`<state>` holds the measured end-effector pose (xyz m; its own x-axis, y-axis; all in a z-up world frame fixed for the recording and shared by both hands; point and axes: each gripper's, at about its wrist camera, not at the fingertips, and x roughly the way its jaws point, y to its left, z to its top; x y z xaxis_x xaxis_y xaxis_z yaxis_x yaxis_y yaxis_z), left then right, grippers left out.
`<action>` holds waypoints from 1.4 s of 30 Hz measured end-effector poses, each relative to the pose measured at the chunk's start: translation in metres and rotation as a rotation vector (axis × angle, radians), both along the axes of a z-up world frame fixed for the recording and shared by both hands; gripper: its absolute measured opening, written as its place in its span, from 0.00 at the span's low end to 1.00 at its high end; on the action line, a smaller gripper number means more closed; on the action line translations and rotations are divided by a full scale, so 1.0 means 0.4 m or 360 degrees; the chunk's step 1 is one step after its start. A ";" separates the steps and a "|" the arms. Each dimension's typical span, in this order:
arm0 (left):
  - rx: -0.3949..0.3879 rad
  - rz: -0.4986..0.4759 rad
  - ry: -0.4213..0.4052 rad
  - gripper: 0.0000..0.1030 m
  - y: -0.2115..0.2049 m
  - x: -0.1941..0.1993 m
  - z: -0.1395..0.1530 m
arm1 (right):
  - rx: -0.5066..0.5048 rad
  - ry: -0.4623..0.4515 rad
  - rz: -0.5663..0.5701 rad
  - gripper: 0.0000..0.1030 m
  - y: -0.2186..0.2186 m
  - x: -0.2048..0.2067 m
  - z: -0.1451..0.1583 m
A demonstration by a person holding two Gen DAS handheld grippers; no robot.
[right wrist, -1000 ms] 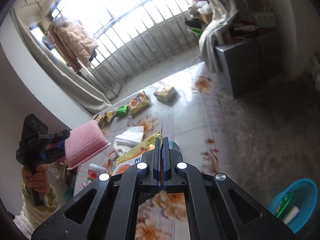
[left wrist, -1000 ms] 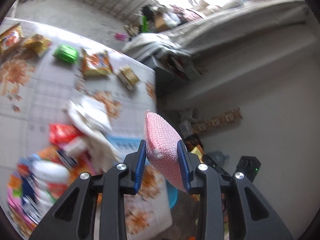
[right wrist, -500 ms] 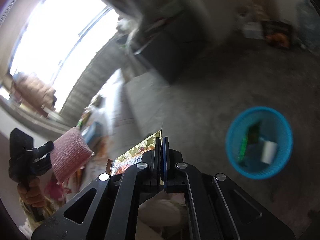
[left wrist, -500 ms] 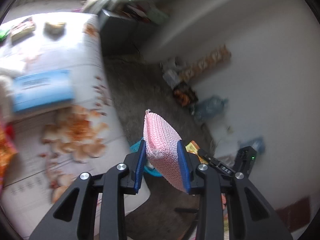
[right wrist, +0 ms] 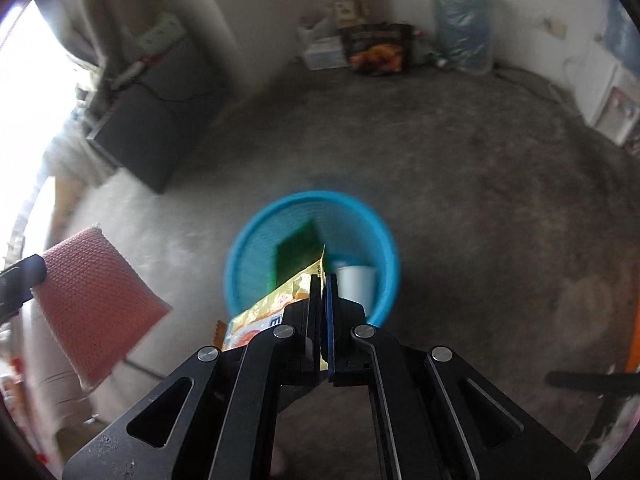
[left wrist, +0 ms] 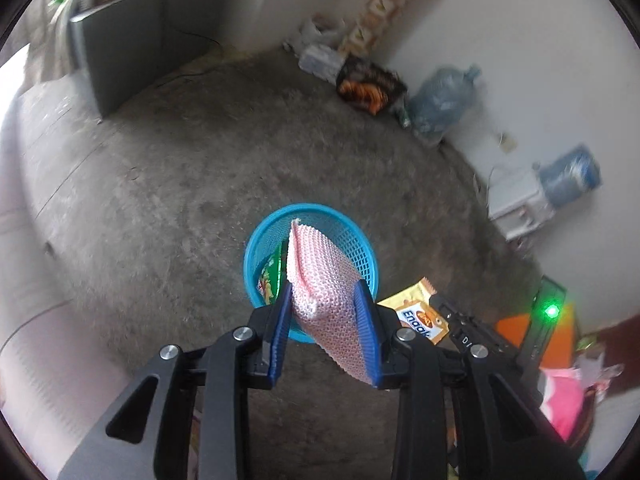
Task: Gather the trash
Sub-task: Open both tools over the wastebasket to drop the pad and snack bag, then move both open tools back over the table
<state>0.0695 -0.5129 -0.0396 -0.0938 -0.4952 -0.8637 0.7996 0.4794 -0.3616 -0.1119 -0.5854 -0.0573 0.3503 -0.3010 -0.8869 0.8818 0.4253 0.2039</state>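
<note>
Left gripper (left wrist: 326, 320) clamps pink sponge (left wrist: 324, 288) | right gripper (right wrist: 323, 308) pinches yellow wrapper (right wrist: 276, 304) | centre both over blue basket (right wrist: 256, 240) — then release.

A yellow snack wrapper (left wrist: 416, 314), at five o'clock from the blue basket (left wrist: 256, 248), shows the partial blue word "Enaak". No other text is legible.

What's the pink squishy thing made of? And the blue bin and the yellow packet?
The pink pad looks like a soft sponge in knitted mesh: its surface shows a fine woven texture. The blue bin looks like plastic, with smooth rim and latticed walls. The yellow packet seems to be thin glossy plastic film, printed and crinkled.
</note>
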 end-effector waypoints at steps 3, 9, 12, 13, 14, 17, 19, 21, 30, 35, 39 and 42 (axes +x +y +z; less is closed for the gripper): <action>0.0074 -0.0051 -0.0077 0.32 -0.071 -0.026 -0.057 | -0.0022 0.0064 -0.0040 0.05 -0.035 0.017 -0.047; 0.0226 -0.0031 -0.0185 0.62 -0.183 -0.028 -0.168 | 0.0153 -0.0019 -0.0111 0.41 -0.096 0.039 -0.159; 0.0229 0.0012 -0.0068 0.64 -0.163 0.000 -0.184 | 0.0252 -0.0110 -0.0132 0.42 -0.094 0.030 -0.188; 0.0240 0.0023 -0.0063 0.64 -0.150 0.012 -0.183 | 0.0273 -0.0125 -0.0146 0.43 -0.089 0.026 -0.187; 0.0250 0.0030 -0.0074 0.64 -0.138 0.022 -0.178 | 0.0295 -0.0146 -0.0158 0.43 -0.084 0.016 -0.189; 0.0260 0.0062 -0.0120 0.64 -0.104 0.053 -0.147 | 0.0326 -0.0178 -0.0179 0.44 -0.081 -0.007 -0.182; 0.0255 0.0099 -0.0136 0.64 -0.077 0.071 -0.114 | 0.0330 -0.0195 -0.0194 0.45 -0.076 -0.021 -0.171; 0.0228 0.0132 -0.0130 0.64 -0.043 0.088 -0.076 | 0.0326 -0.0209 -0.0202 0.48 -0.071 -0.033 -0.156; 0.0060 0.0267 -0.0161 0.73 0.201 0.157 0.120 | 0.0259 -0.0289 -0.0097 0.66 -0.014 -0.030 -0.002; -0.0037 0.0389 -0.0219 0.77 0.418 0.195 0.207 | 0.0209 -0.0326 0.0084 0.69 0.045 0.027 0.110; -0.0085 0.0525 -0.0266 0.77 0.588 0.242 0.264 | 0.0136 -0.0380 0.0287 0.73 0.116 0.105 0.208; -0.0128 0.0669 -0.0317 0.77 0.734 0.297 0.319 | 0.0103 -0.0447 0.0468 0.75 0.180 0.184 0.276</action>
